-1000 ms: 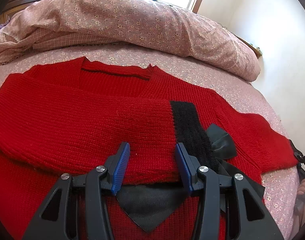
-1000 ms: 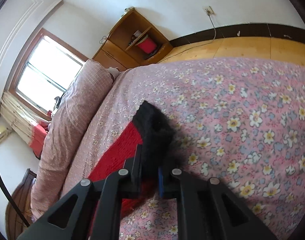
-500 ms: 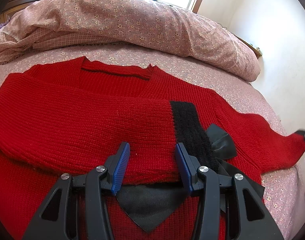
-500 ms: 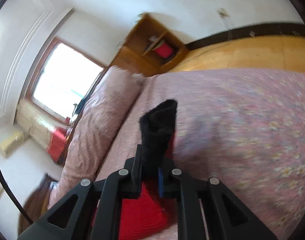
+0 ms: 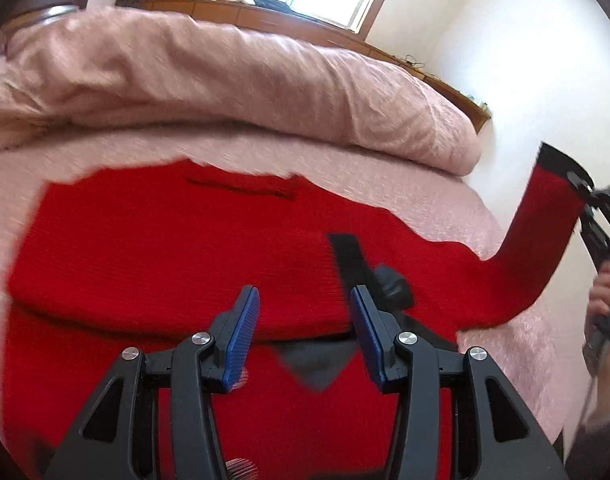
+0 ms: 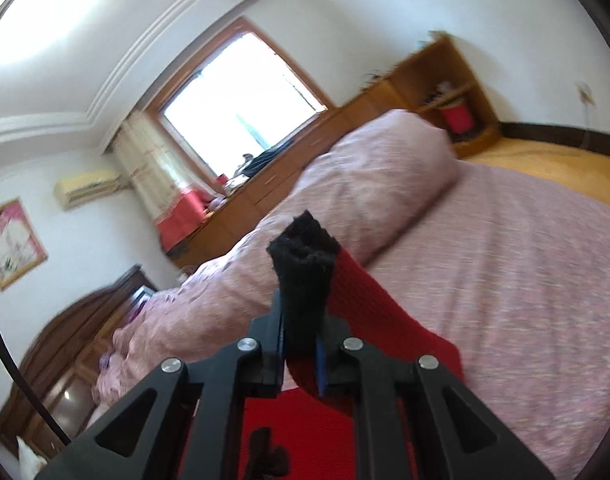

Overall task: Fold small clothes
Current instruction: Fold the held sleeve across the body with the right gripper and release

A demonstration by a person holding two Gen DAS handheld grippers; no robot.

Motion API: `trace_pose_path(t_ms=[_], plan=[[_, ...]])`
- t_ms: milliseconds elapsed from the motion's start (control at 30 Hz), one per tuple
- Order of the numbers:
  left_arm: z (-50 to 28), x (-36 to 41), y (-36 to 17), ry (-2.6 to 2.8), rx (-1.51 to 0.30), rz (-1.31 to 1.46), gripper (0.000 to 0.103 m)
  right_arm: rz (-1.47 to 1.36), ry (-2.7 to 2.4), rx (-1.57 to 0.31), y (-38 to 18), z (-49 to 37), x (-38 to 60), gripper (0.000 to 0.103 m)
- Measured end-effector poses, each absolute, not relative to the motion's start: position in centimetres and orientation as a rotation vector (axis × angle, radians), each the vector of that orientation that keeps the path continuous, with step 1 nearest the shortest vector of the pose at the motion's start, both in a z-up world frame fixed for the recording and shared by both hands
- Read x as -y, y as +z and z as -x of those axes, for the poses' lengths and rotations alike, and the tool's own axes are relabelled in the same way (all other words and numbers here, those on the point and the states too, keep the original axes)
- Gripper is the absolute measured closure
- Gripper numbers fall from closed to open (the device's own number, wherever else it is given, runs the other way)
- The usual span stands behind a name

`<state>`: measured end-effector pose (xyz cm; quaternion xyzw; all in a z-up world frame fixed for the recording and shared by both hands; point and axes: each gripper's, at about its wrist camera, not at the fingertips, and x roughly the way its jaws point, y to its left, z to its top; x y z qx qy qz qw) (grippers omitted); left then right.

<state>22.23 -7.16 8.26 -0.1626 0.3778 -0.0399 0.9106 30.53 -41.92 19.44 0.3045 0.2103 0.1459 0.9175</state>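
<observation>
Left wrist view: red knit sweater (image 5: 165,248) lies spread on the pink bedsheet (image 5: 445,200), one sleeve already folded across the chest, its black cuff (image 5: 347,252) at about 1 o'clock from the left gripper (image 5: 305,320). That gripper hovers over the body with jaws spread, holding nothing. At 3 o'clock the other sleeve (image 5: 541,240) hangs lifted off the bed.

Right wrist view: right gripper (image 6: 301,340) pinches the black cuff (image 6: 303,252) of the raised sleeve, red knit trailing toward 5 o'clock.

Judgement: soft, limp, stretchy, light; cuff is a sound hold, though the knit will sag and drag.
</observation>
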Motion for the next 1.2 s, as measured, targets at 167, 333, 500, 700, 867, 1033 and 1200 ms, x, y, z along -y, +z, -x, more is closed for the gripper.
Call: trace_pose_path(t_ms=[167,333,500,700,867,1033,1200], plan=[[-18.5,-1.5,10.5,0.058,-0.745,0.234,0.054,-0.575,0.398,-0.439,21.0,-30.6,35.2,0.091],[-17.3,-10.8,8.1,0.190,-0.750,0.220,0.053,-0.461,0.465,-0.442,21.8,-29.7,26.6,0.091],[-16.8,-14.9,5.1,0.254,-0.763,0.239,0.053,-0.443,0.567,-0.466,20.2,-28.7,15.3,0.091],[-17.1,-16.8,5.9,0.231,-0.758,0.300,0.053,-0.385,0.631,-0.546,15.0,-28.4,4.4,0.091],[-17.5,-17.7,6.5,0.233,-0.742,0.339,0.053,-0.358,0.631,-0.688,9.2,-29.1,0.8,0.091],[-18.1,-18.3,5.9,0.242,-0.769,0.367,0.053,-0.209,0.649,-0.733,6.8,-27.9,-2.0,0.091],[-18.4,-18.4,5.2,0.254,-0.790,0.370,0.053,-0.070,0.677,-0.760,6.0,-26.9,-4.5,0.087]])
